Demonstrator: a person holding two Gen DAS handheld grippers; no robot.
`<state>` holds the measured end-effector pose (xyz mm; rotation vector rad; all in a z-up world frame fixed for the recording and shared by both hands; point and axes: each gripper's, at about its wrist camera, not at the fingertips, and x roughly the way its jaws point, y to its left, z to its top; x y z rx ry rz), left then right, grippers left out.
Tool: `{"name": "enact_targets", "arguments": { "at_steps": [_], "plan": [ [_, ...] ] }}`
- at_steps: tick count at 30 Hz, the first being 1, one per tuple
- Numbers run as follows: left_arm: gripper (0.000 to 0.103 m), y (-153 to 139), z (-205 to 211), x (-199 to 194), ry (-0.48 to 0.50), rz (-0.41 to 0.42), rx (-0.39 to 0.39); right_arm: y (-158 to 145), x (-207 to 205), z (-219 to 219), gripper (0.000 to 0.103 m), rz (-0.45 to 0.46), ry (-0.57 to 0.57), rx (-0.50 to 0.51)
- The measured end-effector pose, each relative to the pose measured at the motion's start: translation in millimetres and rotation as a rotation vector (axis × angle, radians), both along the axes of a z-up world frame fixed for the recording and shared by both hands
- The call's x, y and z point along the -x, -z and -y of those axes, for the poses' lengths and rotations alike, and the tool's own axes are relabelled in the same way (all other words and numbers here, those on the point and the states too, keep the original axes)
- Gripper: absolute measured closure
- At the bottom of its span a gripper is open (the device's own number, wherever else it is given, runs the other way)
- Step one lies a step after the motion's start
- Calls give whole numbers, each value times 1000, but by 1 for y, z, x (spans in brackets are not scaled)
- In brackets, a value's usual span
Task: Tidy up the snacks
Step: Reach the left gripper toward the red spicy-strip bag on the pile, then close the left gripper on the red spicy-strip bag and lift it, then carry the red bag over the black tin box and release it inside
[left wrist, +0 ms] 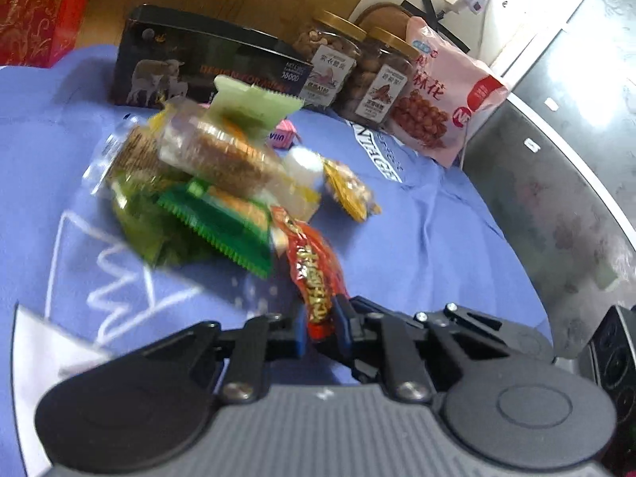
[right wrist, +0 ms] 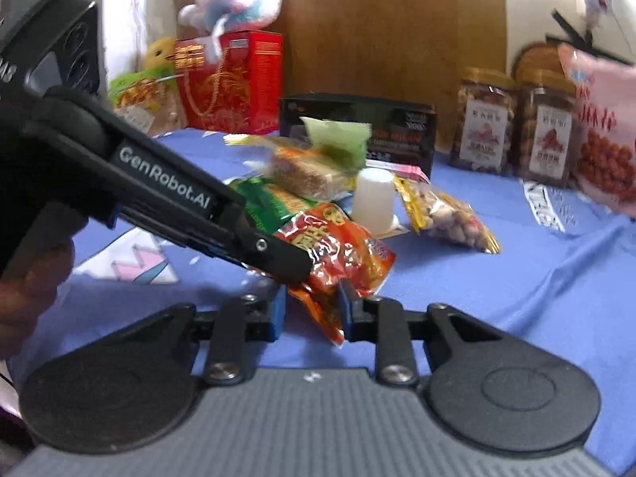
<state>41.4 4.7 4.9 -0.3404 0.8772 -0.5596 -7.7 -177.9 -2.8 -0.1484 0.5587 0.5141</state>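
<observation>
A red-orange snack packet point(left wrist: 314, 262) point(right wrist: 338, 246) lies at the near edge of a snack pile on the blue cloth point(left wrist: 417, 238). My left gripper point(left wrist: 322, 330) is shut on its near end. In the right wrist view that left gripper point(right wrist: 286, 266) reaches in from the left onto the packet. My right gripper point(right wrist: 314, 312) has the packet's lower corner pinched between its blue pads. Behind lie a green packet point(left wrist: 222, 226), a clear-wrapped brown bar point(left wrist: 222, 155), a pale green packet point(left wrist: 246, 107), a yellow-edged peanut packet point(right wrist: 449, 218) and a white cup point(right wrist: 373, 198).
Along the back stand a black box point(left wrist: 198, 67), two gold-lidded nut jars point(left wrist: 330, 67), a pink bag point(left wrist: 437, 103), a red gift box point(right wrist: 234, 83) and a plush toy point(right wrist: 234, 0). A grey metallic surface point(left wrist: 556, 198) borders the cloth on the right.
</observation>
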Motion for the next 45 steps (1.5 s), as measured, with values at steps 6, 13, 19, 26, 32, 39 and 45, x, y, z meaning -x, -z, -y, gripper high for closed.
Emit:
{"name": "enact_targets", "arguments": {
  "at_steps": [6,13,19,26,32,39,45],
  "plan": [
    [89,-7,-37,31,-39,-12,37,-3,15,-12,67,-28,-164,-38],
    [65,-9,-51,30,-69,-10,-16,-2,-13,11,48,-190,-94,-247],
    [53,-7,-37,5,-10,8,-3,9,-14,29,47,-292,-55,-371],
    [72,6,-43,-2,-16,-8,76,6,-19,20,74,-305,-61,-395],
    [72,-35,-57,3,-73,110,63,-30,-30,7,76,-203,-142,-397],
    [70,-111,-42,-95,-120,314,-46,-84,-129,-13,75,-54,-107,-382],
    [69,-101,-38,-200,-208,269,-38,-75,-217,-33,75,-87,-3,-366]
  ]
}}
